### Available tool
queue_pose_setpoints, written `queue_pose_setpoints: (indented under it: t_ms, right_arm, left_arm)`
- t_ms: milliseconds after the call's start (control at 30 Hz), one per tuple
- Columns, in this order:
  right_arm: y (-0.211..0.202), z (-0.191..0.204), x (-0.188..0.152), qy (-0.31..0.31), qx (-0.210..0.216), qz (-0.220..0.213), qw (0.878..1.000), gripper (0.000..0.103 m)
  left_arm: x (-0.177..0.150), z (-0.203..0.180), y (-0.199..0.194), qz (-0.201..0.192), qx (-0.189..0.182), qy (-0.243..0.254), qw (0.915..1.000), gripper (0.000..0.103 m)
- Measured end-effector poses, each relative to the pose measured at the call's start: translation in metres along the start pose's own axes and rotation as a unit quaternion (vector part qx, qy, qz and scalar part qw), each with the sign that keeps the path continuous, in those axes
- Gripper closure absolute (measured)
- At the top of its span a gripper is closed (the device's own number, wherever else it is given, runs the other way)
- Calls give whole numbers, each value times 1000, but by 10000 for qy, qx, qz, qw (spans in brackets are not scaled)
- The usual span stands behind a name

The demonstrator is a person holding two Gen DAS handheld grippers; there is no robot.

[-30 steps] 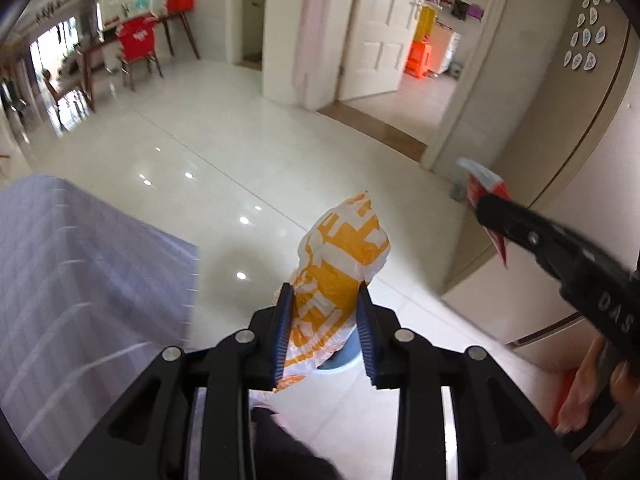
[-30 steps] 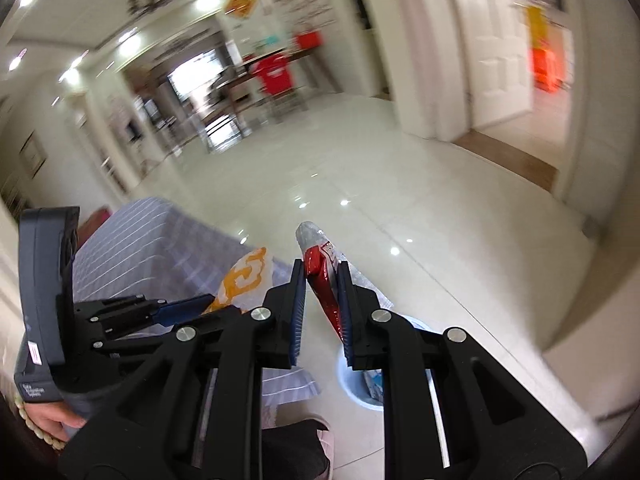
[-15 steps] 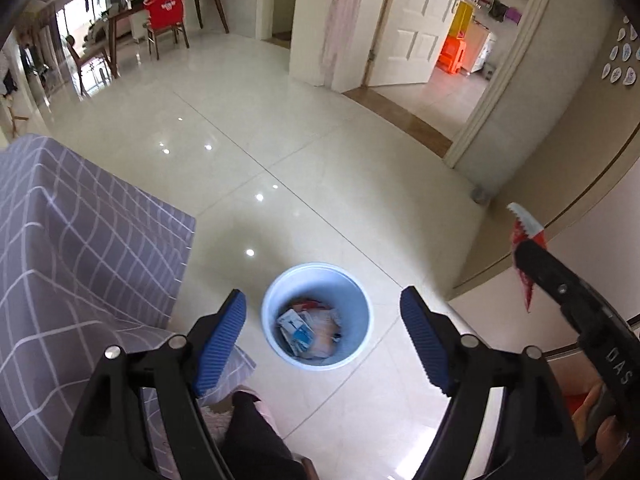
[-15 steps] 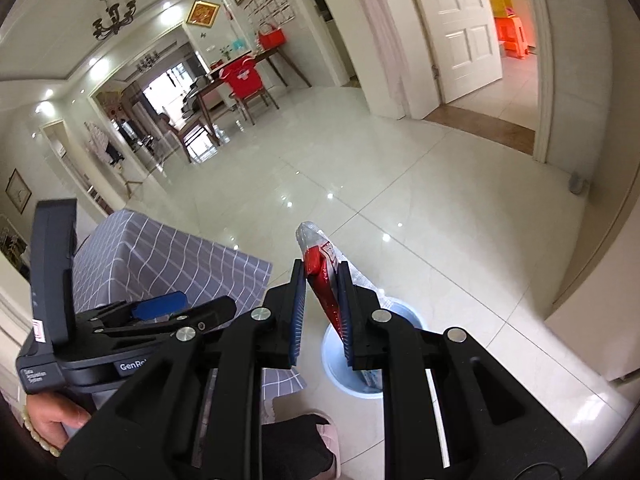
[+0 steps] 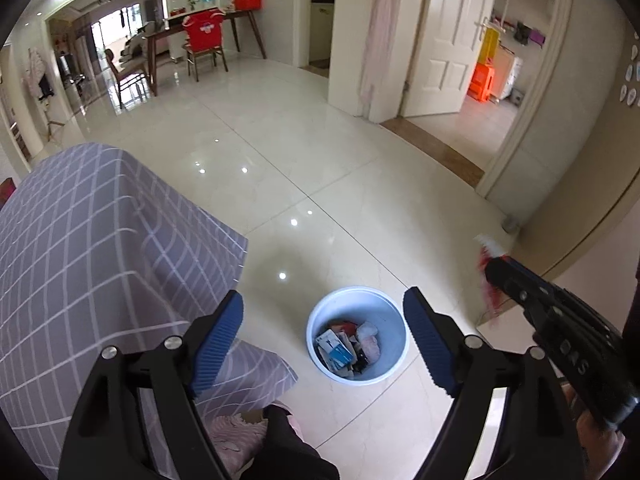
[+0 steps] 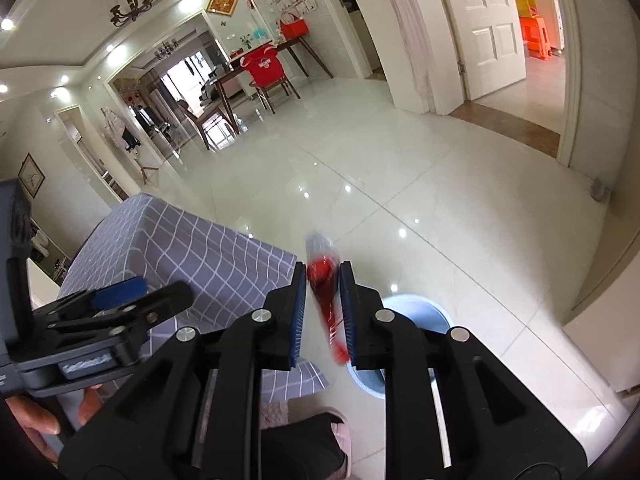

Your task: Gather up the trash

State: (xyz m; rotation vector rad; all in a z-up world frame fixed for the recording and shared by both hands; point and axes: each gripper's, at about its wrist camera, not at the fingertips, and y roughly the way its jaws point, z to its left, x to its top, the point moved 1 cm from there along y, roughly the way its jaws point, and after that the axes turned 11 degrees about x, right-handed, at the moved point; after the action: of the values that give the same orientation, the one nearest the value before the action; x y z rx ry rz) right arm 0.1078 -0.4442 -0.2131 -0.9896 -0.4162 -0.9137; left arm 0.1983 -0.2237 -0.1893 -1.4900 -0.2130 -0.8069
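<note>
Left wrist view: orange bag gone from the left gripper (image 5: 324, 334), jaws spread wide with nothing between, over the white bin (image 5: 357, 335) on the tile floor (image 5: 320, 184); bin holds trash, checked cloth (image 5: 100, 248) at left. Right wrist view: right gripper (image 6: 323, 308) jaws just opening, red wrapper (image 6: 326, 300) blurred between the pads, grip unclear, above the bin rim
</note>
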Motion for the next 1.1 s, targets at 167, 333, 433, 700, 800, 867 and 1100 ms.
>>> queue_pose_setpoints:
  t_ms: [167, 333, 433, 700, 800, 867, 1100]
  right_arm:
    - [10, 0, 4, -12, -220, -39, 9997, 30]
    - [-3, 19, 5, -98, -134, -120, 9998, 30]
    - [-18, 40, 5, -286, -110, -242, 9992, 30]
    - [-78, 120, 6, -975, 345, -598, 9928, 30]
    - [-97, 148, 0, -1223, 608, -670, 9884, 27]
    - [-110, 167, -5, -1375, 743, -691, 9853, 26]
    - [-152, 214, -26, -1780, 1005, -831, 9753, 22]
  left_arm:
    - [-1, 16, -13, -126, 264, -67, 9995, 22]
    - [0, 33, -39, -304, 501, -138, 9982, 22]
    - [-4, 44, -62, -519, 718, -175, 9959, 22]
    - [-21, 81, -139, -1127, 1119, -429, 9864, 18]
    - [-30, 99, -171, -1352, 1347, -566, 9800, 15]
    - [-36, 108, -190, -1469, 1406, -680, 9767, 15]
    - [-67, 132, -257, -1941, 1703, -1010, 9608, 11]
